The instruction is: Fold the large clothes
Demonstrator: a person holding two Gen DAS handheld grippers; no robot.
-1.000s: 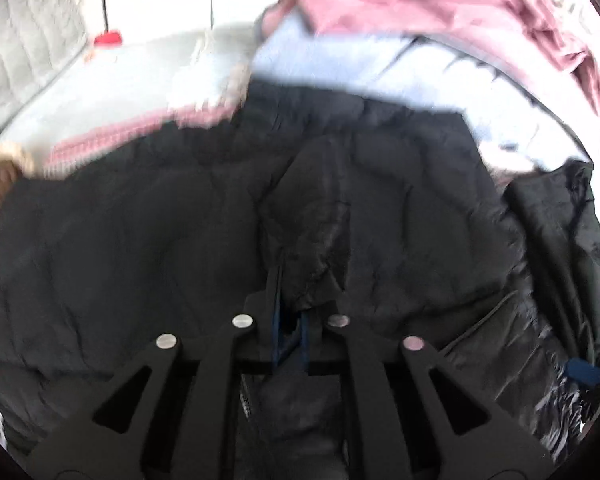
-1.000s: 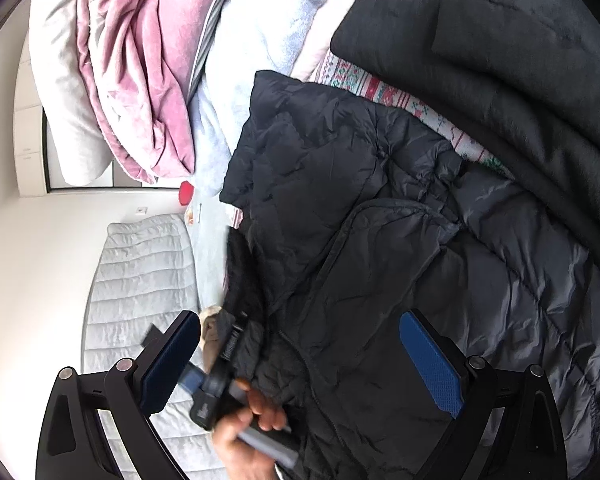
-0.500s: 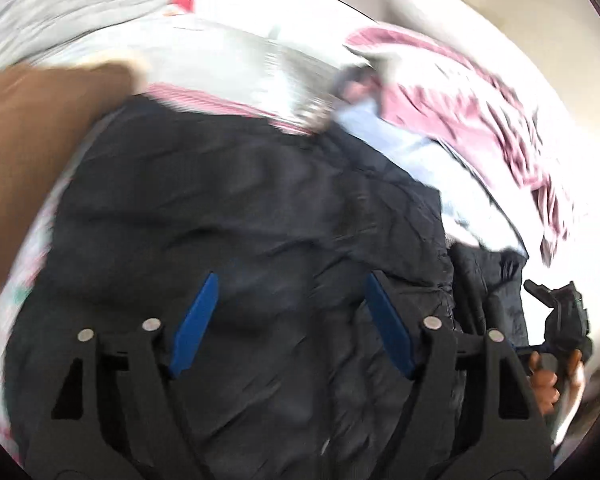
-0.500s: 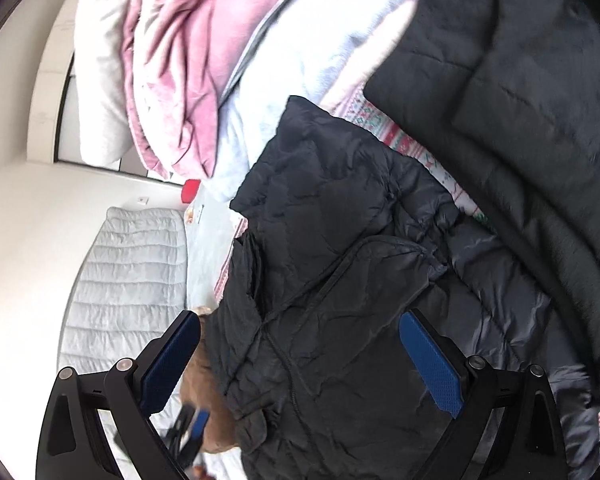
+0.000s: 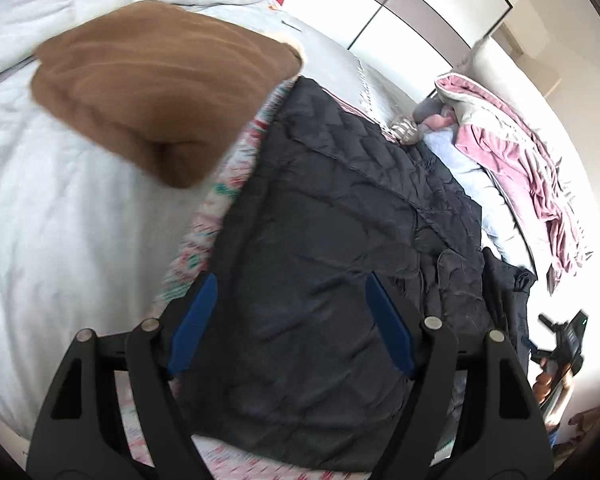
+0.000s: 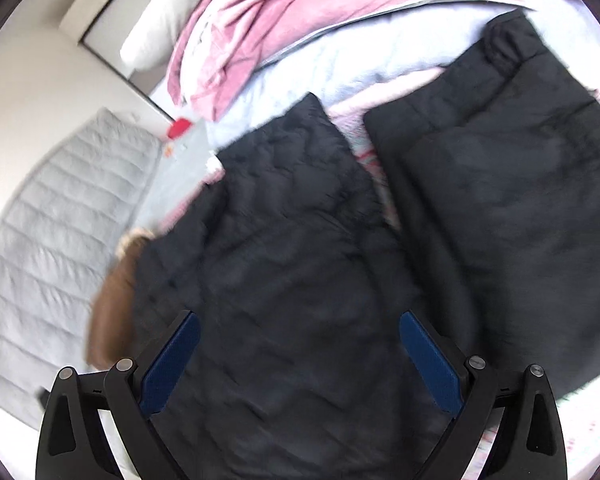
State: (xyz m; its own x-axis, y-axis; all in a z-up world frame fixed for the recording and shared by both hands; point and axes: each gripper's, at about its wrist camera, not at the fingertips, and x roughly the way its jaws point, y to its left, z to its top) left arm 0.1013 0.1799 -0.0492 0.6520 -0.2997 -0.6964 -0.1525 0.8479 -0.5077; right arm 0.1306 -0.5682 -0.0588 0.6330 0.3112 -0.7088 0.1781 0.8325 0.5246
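1. the black quilted jacket (image 5: pixel 340 216) lies flat on the bed, folded into a long dark slab, resting on a patterned pink, red and green blanket (image 5: pixel 220 184) whose edge shows along its left side.
2. the left gripper (image 5: pixel 290 320) hangs over the near end of the jacket with its blue-padded fingers (image 5: pixel 192 316) spread wide apart, nothing between them.
3. the right gripper (image 6: pixel 300 364) is likewise spread wide above the same jacket (image 6: pixel 284 272), its blue pads (image 6: pixel 428 364) clear of the fabric as far as the blur lets one tell.
4. in the right wrist view a second black garment (image 6: pixel 500 200), smoother and not quilted, lies folded just beside the jacket on its right, with a thin strip of the blanket showing between them.
5. a folded brown garment (image 5: pixel 160 84) sits on the white duvet (image 5: pixel 60 220), left of the jacket, its corner touching the blanket's edge.
6. a crumpled pink blanket (image 6: pixel 300 12) is heaped at the far side of the bed, over pale blue bedding (image 6: pixel 360 68).
7. a small red item (image 6: pixel 180 126) sits near the grey quilted cover (image 6: pixel 68 216); what it is cannot be told.
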